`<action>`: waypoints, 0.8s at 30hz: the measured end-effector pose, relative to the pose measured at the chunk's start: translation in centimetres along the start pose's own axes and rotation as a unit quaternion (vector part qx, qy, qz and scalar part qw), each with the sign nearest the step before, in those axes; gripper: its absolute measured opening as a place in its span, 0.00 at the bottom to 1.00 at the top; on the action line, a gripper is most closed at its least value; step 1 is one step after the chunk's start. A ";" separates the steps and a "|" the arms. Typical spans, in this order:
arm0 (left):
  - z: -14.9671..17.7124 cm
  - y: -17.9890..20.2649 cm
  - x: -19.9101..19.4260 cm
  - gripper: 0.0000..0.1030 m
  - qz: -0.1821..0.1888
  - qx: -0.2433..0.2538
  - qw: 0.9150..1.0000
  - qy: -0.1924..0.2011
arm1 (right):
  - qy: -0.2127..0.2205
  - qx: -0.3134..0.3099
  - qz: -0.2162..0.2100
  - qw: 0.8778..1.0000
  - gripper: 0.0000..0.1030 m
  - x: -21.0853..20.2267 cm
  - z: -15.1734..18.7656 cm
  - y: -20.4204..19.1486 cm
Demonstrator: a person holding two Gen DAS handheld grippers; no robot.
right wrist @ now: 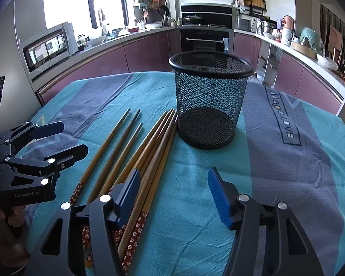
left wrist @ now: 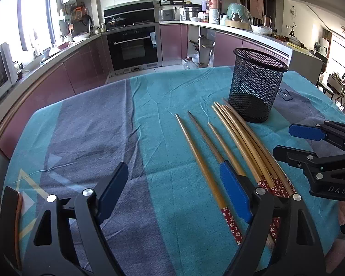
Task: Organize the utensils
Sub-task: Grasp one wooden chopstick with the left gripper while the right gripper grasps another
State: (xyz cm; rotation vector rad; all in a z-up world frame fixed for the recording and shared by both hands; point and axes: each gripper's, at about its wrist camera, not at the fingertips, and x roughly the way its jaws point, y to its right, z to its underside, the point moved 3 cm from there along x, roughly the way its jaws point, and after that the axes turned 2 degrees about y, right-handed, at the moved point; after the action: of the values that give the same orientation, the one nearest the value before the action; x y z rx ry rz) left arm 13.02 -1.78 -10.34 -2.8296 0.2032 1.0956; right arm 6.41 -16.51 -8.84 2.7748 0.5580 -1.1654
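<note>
Chopsticks point(right wrist: 135, 151) lie loose on the tabletop, centre-left in the right view, beside the empty mesh cup point(right wrist: 210, 99). Light, stiff, slick, roll-prone; pinch mid-shaft. Left gripper point(left wrist: 174, 193) and right gripper point(right wrist: 174, 195) fingers apart, holding nothing.

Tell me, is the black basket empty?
Empty. The basket shows only its bare bottom through the mesh; the chopsticks lie beside it.

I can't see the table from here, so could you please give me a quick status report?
Left gripper and right gripper open, nothing held. Chopsticks lying on the cloth beside the empty mesh cup. Nothing in the way.
</note>
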 end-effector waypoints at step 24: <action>-0.7 2.1 4.7 0.38 0.057 0.013 0.996 -0.060 | -0.046 -0.007 -0.017 0.999 0.28 2.8 -1.0 -0.6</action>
State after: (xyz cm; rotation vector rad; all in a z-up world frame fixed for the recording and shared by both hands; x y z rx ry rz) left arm 16.61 -4.35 -13.10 -2.7474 0.3716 1.2709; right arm 8.68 -14.95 -10.01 2.6941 0.6046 -1.2840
